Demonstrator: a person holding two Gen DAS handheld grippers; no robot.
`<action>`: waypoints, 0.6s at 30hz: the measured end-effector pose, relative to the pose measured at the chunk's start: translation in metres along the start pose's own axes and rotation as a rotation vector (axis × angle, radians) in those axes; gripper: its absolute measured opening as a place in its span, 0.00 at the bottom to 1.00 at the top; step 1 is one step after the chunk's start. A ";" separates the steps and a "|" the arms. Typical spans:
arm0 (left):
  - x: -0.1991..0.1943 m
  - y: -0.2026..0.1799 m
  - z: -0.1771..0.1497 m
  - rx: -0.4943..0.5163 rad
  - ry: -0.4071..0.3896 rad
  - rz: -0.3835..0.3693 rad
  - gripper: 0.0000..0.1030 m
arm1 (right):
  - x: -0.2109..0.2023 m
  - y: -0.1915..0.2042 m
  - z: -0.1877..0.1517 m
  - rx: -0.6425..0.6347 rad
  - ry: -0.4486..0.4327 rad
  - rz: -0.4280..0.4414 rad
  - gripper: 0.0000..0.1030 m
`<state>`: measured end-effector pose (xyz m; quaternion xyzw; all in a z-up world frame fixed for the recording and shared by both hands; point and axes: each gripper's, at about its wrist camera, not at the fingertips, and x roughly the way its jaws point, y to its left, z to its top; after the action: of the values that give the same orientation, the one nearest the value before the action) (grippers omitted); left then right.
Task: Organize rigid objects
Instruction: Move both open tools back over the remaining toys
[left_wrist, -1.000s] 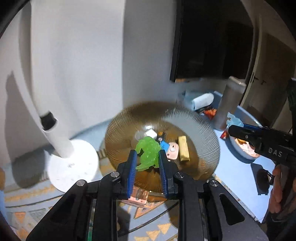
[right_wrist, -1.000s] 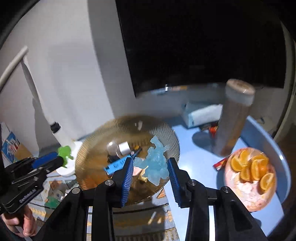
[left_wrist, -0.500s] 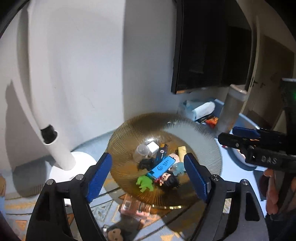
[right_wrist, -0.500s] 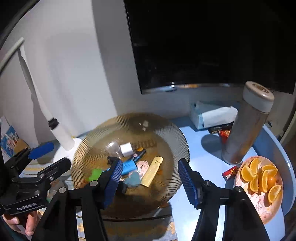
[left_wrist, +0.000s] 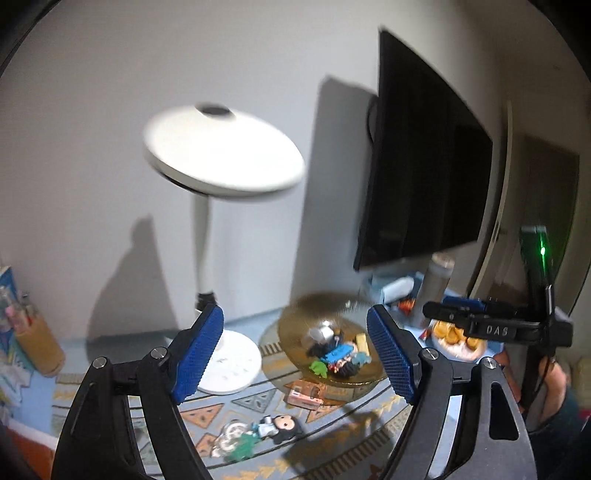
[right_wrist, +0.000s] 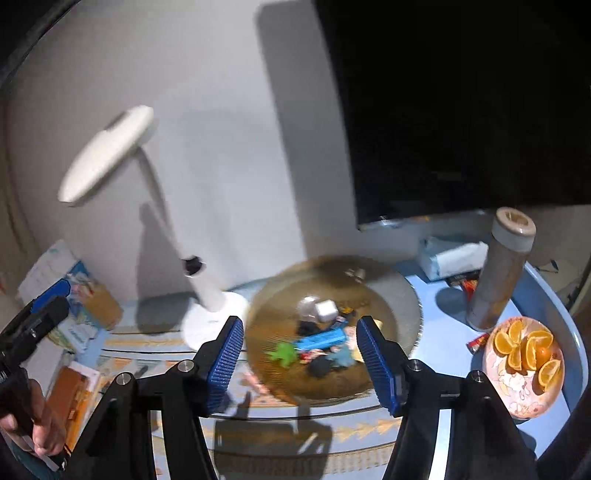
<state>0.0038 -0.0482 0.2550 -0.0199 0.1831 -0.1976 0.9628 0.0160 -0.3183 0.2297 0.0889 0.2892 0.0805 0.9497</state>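
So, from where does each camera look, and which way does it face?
Left wrist: sits on the left tongs, open and empty, facing the amber ribbed bowl and white desk lamp; the right tongs show.
Right wrist: sits on the right tongs, opening, empty, looking down into the bowl; the left tongs show.
Shared: bowl, lamp, dark screen.

Dim, motion-blurred fisheye views (dark rounded corners), hard shadows behind.
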 end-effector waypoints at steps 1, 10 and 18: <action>-0.015 0.008 0.001 -0.017 -0.016 0.012 0.79 | -0.009 0.011 0.000 -0.011 -0.016 0.011 0.74; -0.062 0.059 -0.034 -0.125 -0.018 0.085 0.87 | -0.023 0.070 -0.031 -0.093 -0.011 0.056 0.86; -0.057 0.097 -0.096 -0.235 0.077 0.122 0.87 | 0.017 0.068 -0.082 -0.033 0.122 0.094 0.86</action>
<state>-0.0433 0.0666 0.1748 -0.1139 0.2428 -0.1166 0.9563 -0.0233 -0.2385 0.1679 0.0814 0.3409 0.1349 0.9268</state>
